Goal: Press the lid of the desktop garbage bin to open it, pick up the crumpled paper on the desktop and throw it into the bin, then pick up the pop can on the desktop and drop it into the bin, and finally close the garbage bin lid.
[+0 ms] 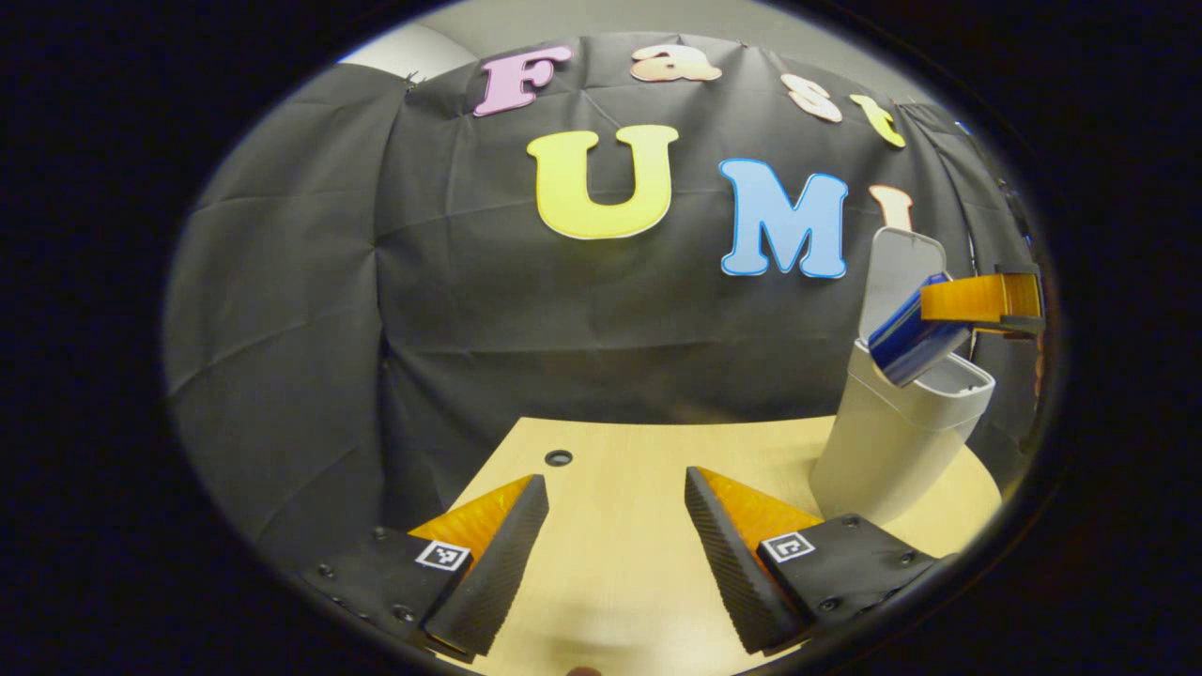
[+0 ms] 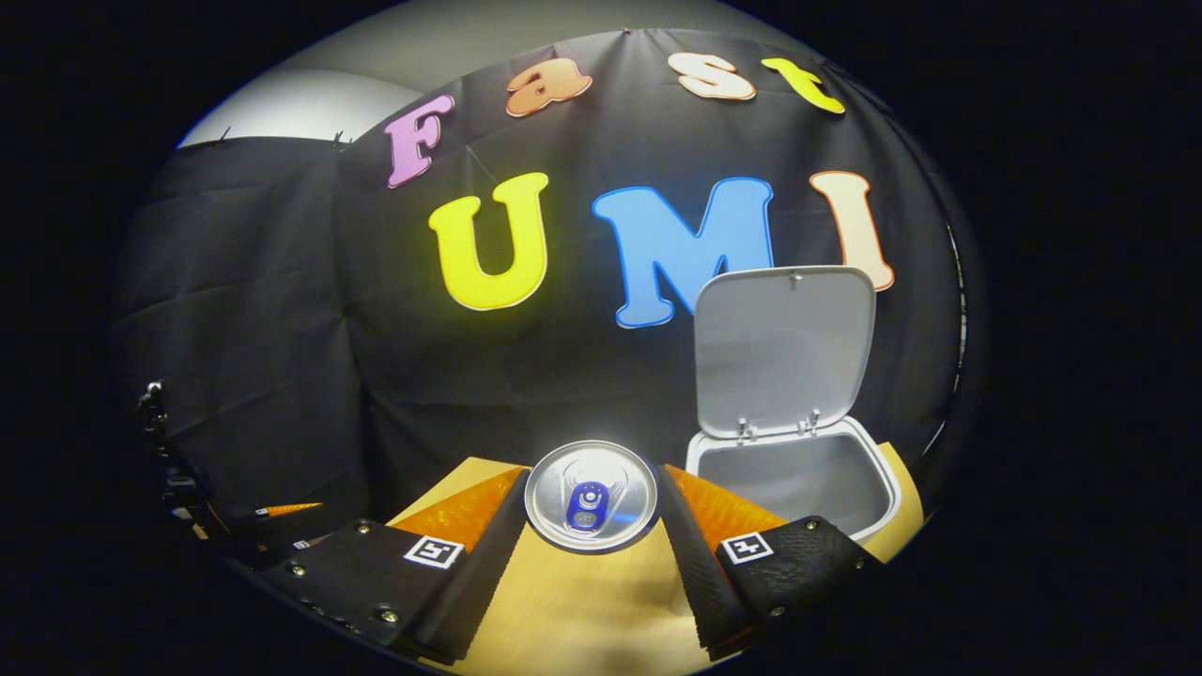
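Observation:
My right gripper [image 2: 592, 474] is shut on the blue pop can [image 2: 591, 496]; the can's silver top faces the camera between both fingers. In the left gripper view the right gripper [image 1: 977, 305] holds the can [image 1: 916, 340] tilted over the mouth of the white garbage bin [image 1: 892, 451], its lower end at the rim. The bin's lid [image 2: 784, 347] stands upright and open, and the bin's rim [image 2: 883, 498] lies just ahead and to the right. My left gripper [image 1: 615, 477] is open above the wooden table [image 1: 620, 582], left of the bin, with nothing between its fingers.
A small round hole [image 1: 558, 458] sits in the tabletop near its far left edge. The black cloth wall hangs close behind the table and the bin. At the far left of the right gripper view, the left gripper [image 2: 282, 514] shows low beside the table's edge.

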